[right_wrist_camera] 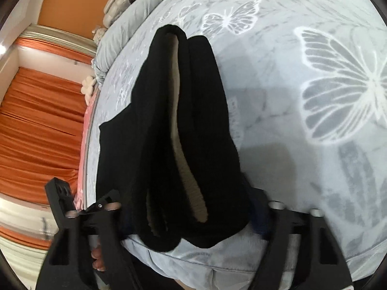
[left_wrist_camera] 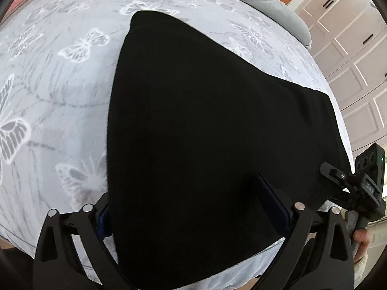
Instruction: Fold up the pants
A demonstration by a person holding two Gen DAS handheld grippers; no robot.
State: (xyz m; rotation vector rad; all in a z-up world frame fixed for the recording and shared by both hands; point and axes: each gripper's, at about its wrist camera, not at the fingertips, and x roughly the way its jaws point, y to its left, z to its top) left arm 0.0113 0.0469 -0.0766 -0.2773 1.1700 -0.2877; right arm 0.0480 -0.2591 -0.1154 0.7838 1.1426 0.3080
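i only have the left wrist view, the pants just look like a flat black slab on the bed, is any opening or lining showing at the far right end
Observer: Yes. In the right wrist view the pants end in an open edge, with beige lining showing between two black layers.
Operator: is anything around that end
Observer: The right gripper has that end between its jaws. I cannot tell whether the pads press on it.
Operator: whats beyond on that side
Observer: Orange curtains hang past the edge of the bed.
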